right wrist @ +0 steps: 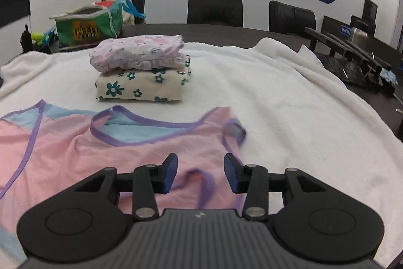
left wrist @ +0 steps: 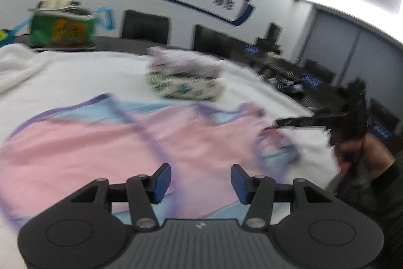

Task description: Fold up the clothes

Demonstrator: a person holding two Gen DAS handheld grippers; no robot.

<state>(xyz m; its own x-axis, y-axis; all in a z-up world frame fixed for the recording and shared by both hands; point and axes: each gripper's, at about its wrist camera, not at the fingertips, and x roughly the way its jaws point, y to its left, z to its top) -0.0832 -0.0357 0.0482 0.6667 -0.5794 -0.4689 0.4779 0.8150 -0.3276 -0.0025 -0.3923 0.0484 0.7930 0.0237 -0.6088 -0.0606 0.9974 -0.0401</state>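
- Workpiece: the pink top (right wrist: 75, 143) lies spread on the white blanket (right wrist: 277, 92) covering the bench, neckline toward the folded pile (right wrist: 141, 69), with one strap (right wrist: 234, 130) curled at its right shoulder.
- Left gripper (left wrist: 200, 184): jaws apart, nothing between them, hovering over the lower body of the top.
- Right gripper (right wrist: 200, 173): jaws apart, nothing clamped, positioned over the right armhole edge (purple trim shows between the pads).
- Judged step: taking hold of one side of the top to start a lengthwise fold.
- Recommended technique: close each gripper on both fabric layers at the trim, not on the pink face alone; a single-layer pinch is likely to drag the front away from the blue back.
- Flatten the curled strap before folding (otherwise it is likely to bunch inside the crease).
- Lift both pinch points together and keep the edge taut so the fold line runs straight.
- Count, garments: one unfolded top; two folded pieces stacked (pink floral over cream floral).
- Count, grippers: two.
- Count, other: one green bag (right wrist: 88, 27) behind the blanket; at least three dark chairs (right wrist: 215, 8) along the wall.
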